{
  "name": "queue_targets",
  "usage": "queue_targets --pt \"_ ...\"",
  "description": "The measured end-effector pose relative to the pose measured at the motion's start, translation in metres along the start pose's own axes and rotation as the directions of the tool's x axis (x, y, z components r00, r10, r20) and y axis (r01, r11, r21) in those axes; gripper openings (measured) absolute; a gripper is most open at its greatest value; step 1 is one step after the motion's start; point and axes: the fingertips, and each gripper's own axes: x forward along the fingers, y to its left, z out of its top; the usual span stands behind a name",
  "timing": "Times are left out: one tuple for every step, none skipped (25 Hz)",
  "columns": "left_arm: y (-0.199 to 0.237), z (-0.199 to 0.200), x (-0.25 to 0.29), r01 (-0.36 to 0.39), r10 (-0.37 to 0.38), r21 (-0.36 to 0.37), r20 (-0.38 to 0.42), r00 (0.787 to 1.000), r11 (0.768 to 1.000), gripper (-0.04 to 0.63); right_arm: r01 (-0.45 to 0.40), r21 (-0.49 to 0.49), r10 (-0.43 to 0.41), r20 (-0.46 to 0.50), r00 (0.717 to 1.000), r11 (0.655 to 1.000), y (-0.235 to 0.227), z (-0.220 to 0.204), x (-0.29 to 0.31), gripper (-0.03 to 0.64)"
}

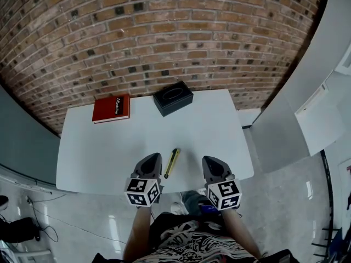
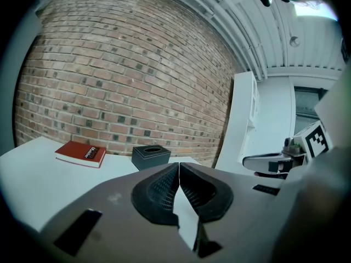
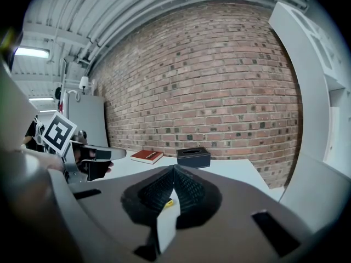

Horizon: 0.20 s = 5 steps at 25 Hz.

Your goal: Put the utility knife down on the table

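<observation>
Lying on table (image 1: 98,147): utility knife (image 1: 172,163); red book (image 1: 111,108), title illegible

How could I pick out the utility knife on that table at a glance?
Find the white table against the brick wall. Near its front edge, between the left gripper and right gripper, lies the utility knife. It is the only slim yellow-and-black stick; the red book and black box sit back by the wall.
</observation>
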Motion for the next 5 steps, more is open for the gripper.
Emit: queue_targets --pt "0.0010 -0.0001 0.0005 -0.001 0.001 -0.001 -0.001 1.000 1.000 0.015 0.000 0.000 0.000 -0.001 1.000 1.000 -0.0002 -0.0001 0.0006 0.000" --pt "0.0019 -0.0002 0.0010 -0.001 0.001 -0.002 -0.001 1.000 1.000 0.015 0.001 0.001 -0.001 -0.002 1.000 1.000 -0.0005 -0.0002 0.0013 0.000" --pt "0.0027 -0.0003 0.0016 0.000 0.000 -0.003 -0.002 1.000 1.000 0.015 0.002 0.001 -0.002 -0.002 1.000 1.000 -0.0009 -0.0002 0.0020 0.000" --pt "0.0034 -0.0003 0.0023 0.000 0.000 -0.004 -0.002 1.000 1.000 0.015 0.003 0.001 -0.003 -0.003 1.000 1.000 -0.0014 -0.0002 0.0026 0.000" --pt "0.0040 -0.0004 0.0030 0.001 -0.001 -0.006 -0.002 1.000 1.000 0.015 0.004 0.001 -0.004 -0.003 1.000 1.000 -0.0020 -0.0003 0.0032 0.000"
